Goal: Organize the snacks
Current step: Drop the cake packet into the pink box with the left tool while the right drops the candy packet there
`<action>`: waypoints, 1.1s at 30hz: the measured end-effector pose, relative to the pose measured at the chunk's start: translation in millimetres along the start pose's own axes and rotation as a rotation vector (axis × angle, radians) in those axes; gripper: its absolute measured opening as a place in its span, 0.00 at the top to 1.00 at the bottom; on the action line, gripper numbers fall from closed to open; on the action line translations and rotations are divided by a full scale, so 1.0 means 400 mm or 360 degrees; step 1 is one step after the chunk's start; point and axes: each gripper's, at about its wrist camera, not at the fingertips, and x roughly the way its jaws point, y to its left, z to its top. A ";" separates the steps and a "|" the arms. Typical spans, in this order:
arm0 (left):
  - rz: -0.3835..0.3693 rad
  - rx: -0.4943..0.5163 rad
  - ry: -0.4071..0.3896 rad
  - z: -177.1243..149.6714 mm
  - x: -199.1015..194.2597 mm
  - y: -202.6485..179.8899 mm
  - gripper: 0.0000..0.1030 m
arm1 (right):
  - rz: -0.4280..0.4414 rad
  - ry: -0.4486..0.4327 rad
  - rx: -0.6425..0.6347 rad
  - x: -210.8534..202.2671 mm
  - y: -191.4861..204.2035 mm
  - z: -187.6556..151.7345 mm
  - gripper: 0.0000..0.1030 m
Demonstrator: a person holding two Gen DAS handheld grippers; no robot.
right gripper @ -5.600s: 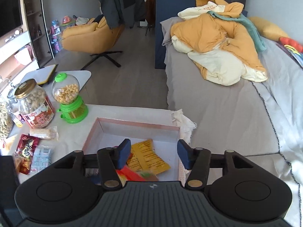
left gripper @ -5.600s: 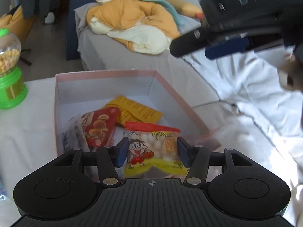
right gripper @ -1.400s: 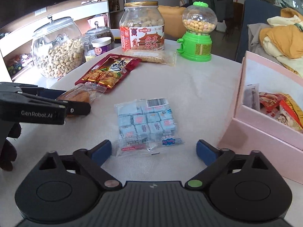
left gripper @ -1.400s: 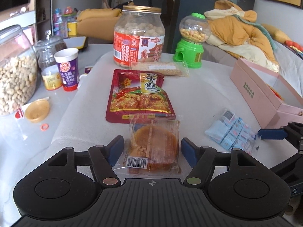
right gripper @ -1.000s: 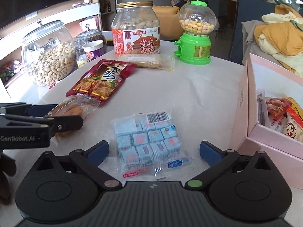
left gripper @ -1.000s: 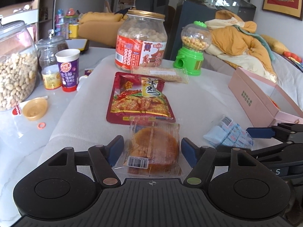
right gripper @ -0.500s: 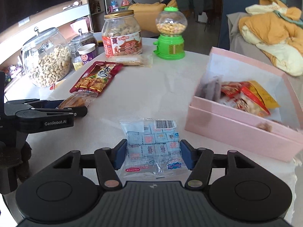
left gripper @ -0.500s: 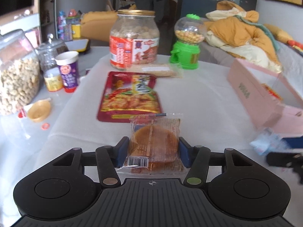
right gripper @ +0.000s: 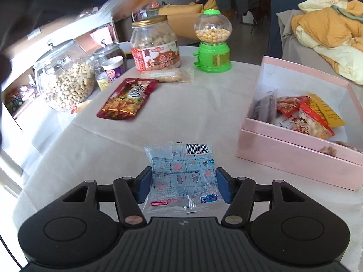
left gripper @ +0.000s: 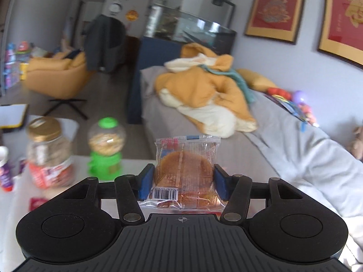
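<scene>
orange cake packet (left gripper: 185, 173) in left gripper (left gripper: 184, 184)

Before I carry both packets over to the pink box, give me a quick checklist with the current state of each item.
1. Left gripper shut on the cake packet: ok, both pads press its sides.
2. Cake packet clear of the table: ok, it is held up in the air.
3. Right gripper shut on the blue candy packet: ok, pads squeeze both edges.
4. Blue candy packet lifted off the tablecloth: cannot tell from this angle.
5. Pink box open with room: ok, no lid on it, and white lining is bare behind the snacks.
6. Path for the right gripper to the box: ok, only bare cloth lies between.
</scene>
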 end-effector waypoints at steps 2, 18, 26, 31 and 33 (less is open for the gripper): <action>-0.0065 0.0029 0.0063 0.015 0.068 -0.030 0.41 | 0.0020 -0.0001 0.0016 0.008 -0.005 -0.002 0.42; 0.0252 0.0339 0.0067 -0.090 0.151 -0.059 0.43 | -0.0030 -0.0044 -0.0022 -0.041 -0.093 -0.030 0.42; 0.0434 0.0316 -0.0020 -0.106 0.095 -0.035 0.43 | -0.0287 -0.0389 0.0060 -0.272 -0.214 0.122 0.42; 0.0388 0.0354 0.0020 -0.170 0.080 -0.046 0.43 | -0.0463 -0.0423 0.0032 -0.314 -0.280 0.253 0.42; 0.0346 0.0353 0.0076 -0.200 0.088 -0.036 0.41 | -0.0434 -0.0408 0.0050 -0.299 -0.304 0.284 0.42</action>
